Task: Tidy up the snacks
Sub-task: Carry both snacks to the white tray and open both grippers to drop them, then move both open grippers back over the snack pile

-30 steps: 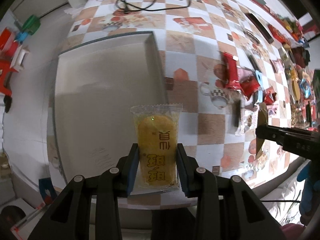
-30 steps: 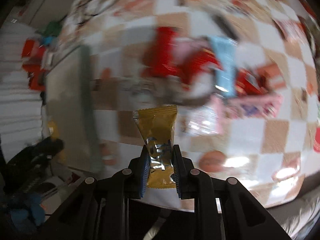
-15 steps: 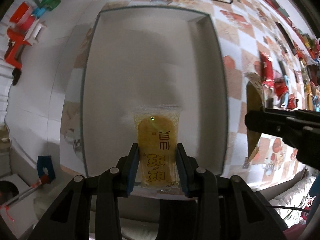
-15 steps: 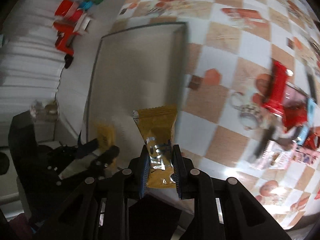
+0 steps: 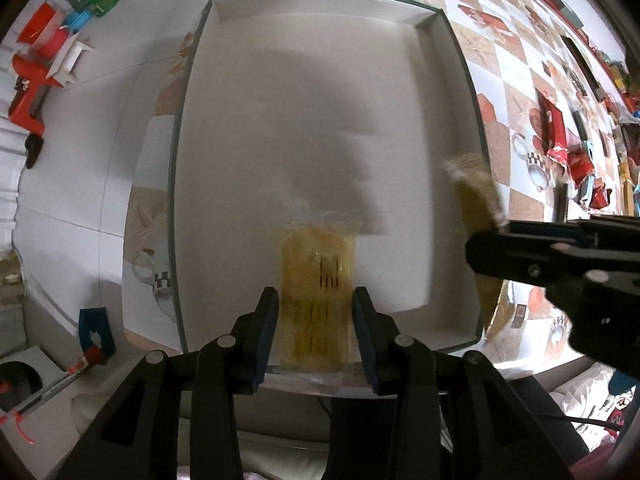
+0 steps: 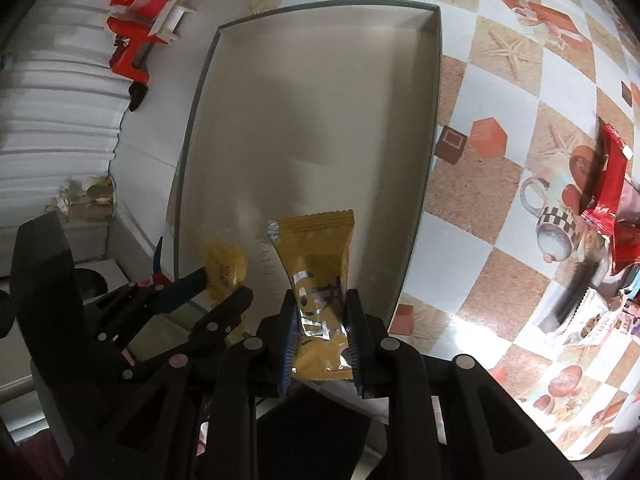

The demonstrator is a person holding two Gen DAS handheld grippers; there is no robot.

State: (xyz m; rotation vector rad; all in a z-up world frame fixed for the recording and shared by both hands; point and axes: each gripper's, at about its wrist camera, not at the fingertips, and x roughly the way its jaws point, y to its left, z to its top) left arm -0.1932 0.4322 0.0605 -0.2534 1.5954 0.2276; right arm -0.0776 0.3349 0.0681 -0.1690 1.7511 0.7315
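While blurred in the left wrist view, the clear yellow snack packet (image 5: 316,280) shows dark print and sits at lower centre, over the white tray (image 5: 320,92), between the opening jaws of the left gripper (image 5: 315,320). Lower centre in the right wrist view, the right gripper (image 6: 320,322) pinches an opaque mustard snack pouch (image 6: 316,268) above the tray's near end.

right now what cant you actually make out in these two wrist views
- Clear yellow snack packet, left wrist view: motion-blurred as the left gripper opens its jaws; print unreadable, and whether the pads touch it is unclear.
- Mustard snack packet, right wrist view: lower end hidden between the right gripper fingers.
- Snack pile, left wrist view: squeezed small at the fisheye edge, partly behind the right gripper.
- White box: near wall covered by both grippers.
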